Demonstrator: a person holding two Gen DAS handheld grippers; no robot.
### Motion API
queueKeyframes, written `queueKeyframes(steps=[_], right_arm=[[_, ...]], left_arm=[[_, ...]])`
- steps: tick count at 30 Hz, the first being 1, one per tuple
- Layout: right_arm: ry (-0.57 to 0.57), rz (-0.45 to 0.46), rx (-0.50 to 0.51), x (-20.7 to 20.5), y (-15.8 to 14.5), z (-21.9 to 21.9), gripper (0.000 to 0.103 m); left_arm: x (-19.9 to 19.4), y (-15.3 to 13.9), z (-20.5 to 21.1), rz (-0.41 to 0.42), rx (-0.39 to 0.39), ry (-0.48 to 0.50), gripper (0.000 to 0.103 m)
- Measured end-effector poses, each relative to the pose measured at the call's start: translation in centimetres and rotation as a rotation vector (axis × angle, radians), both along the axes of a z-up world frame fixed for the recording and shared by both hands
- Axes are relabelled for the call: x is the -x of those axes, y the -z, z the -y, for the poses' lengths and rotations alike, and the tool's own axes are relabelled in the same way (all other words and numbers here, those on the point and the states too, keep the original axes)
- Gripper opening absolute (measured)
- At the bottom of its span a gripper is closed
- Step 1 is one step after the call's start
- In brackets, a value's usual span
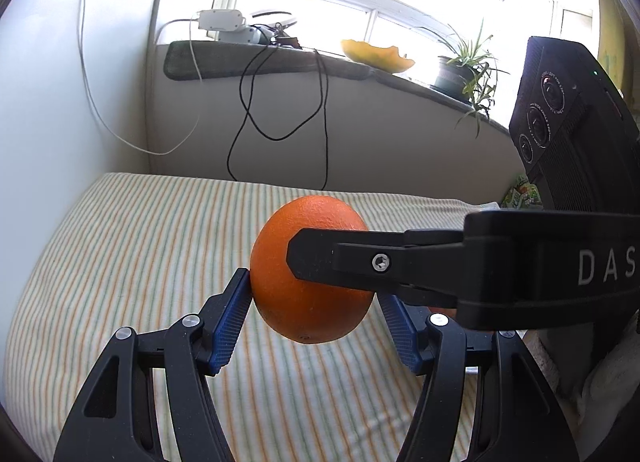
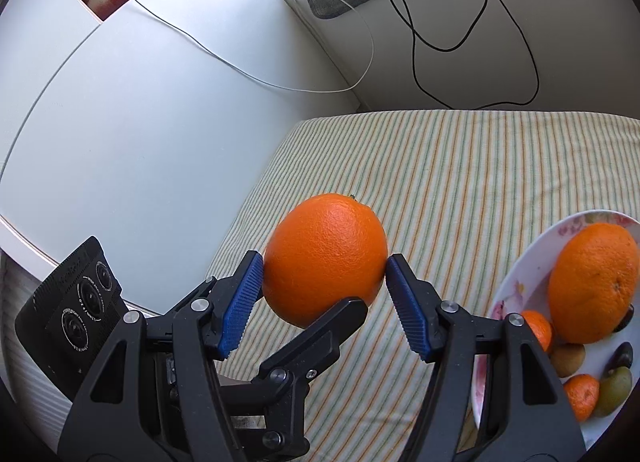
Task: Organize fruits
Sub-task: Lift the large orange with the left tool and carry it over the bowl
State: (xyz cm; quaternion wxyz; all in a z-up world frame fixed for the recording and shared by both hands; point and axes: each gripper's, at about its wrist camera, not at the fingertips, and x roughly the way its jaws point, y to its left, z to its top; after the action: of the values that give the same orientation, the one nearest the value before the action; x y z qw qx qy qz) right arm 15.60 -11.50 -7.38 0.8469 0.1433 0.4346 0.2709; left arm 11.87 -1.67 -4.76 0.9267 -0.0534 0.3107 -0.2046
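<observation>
I have one orange [image 1: 308, 274] clamped between both claws at once, lifted clear of the striped cloth [image 1: 132, 246]. My left claw [image 1: 312, 314] and right claw [image 2: 324, 298] each stand about half open, their blue ribbed pads pressing the pebbly, rounded peel from crossing directions. I judge the risk is the two hands drifting apart: the smooth ball could roll out and drop. To the right of my right claw sits the glossy flowered plate [image 2: 516, 278], already holding another orange [image 2: 592, 282] and smaller fruit.
</observation>
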Motion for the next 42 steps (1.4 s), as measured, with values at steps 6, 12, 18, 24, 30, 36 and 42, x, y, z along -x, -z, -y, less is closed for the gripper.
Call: queueKeyframes(steps=[6,12,18,24,30,36,42], right_arm=[[0.045,0.031,-0.009,1.7,-1.7,3.6,0.067],[0.091,0.040,-0.013,3.5,-2.5,7.5,0.067],[0.136,0.038,-0.012,5.5,-3.0,10.8,0.067],[0.170,0.036,-0.011,6.5,-3.2,13.4,0.067],[0.210,0.030,-0.020,7.0,-3.2,15.9,0.067],[0.237,0.011,-0.039,6.9,-2.6,17.9,0.067],[0.235,-0.031,-0.059,6.2,-1.2,18.8,0.067]], left_arm=[[1.6,-0.9,3.1,0.024,-0.006,0.052,0.063],[2.9,-1.3,5.9,0.029,0.001,0.113,0.063],[3.4,-1.3,8.4,0.026,0.001,0.172,0.063],[3.9,-1.5,10.5,0.025,-0.004,0.219,0.063],[3.6,-1.5,12.8,0.019,-0.017,0.262,0.063],[3.3,-0.9,14.1,0.004,-0.043,0.286,0.063],[3.2,-0.2,14.5,-0.025,-0.070,0.287,0.064]])
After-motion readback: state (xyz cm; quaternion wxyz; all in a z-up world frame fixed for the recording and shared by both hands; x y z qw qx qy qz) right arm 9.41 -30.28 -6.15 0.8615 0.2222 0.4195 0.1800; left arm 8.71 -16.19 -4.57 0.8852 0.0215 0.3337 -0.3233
